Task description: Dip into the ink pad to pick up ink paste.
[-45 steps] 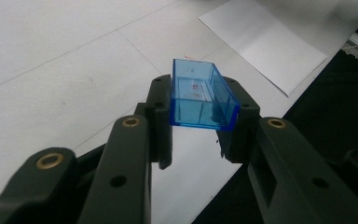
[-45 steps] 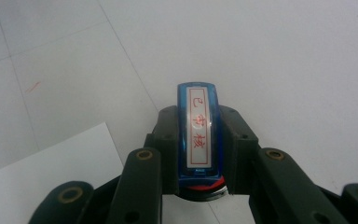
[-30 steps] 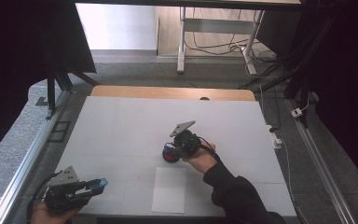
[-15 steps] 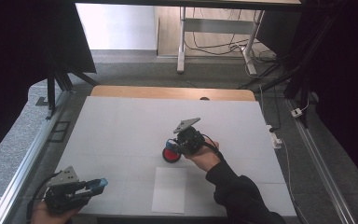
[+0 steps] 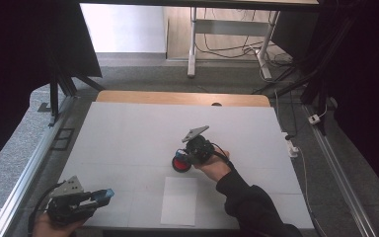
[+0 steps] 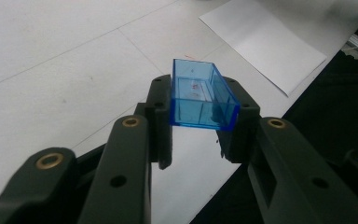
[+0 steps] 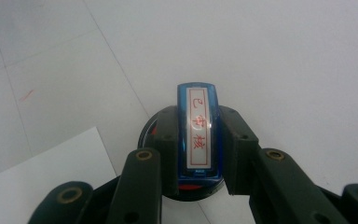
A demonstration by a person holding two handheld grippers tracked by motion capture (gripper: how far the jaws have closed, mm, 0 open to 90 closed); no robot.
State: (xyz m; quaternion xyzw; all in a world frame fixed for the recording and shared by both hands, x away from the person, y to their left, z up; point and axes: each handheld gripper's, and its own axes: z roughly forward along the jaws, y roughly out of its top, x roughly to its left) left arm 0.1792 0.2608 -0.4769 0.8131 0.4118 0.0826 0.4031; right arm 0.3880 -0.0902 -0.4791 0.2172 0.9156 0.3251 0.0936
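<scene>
In the left gripper view, my left gripper [image 6: 199,116] is shut on a clear blue rectangular cap [image 6: 203,100], its hollow side facing up. In the high view that left gripper [image 5: 103,195] sits at the table's front left corner with the blue cap [image 5: 106,193] at its tips. My right gripper [image 7: 199,140] is shut on a blue stamp [image 7: 199,135] whose white label carries red characters. The stamp stands over a round black ink pad [image 7: 150,129] with a red centre. In the high view the right gripper [image 5: 185,155] hovers at the ink pad [image 5: 180,164] mid-table. I cannot tell if stamp and pad touch.
A white paper sheet [image 5: 179,200] lies on the white table [image 5: 128,133] just in front of the ink pad, between the two hands. A wooden strip [image 5: 177,98] edges the far side. Metal rails run along both sides of the table.
The right gripper has shifted only slightly over the ink pad. The left gripper has stayed where it was with the cap.
</scene>
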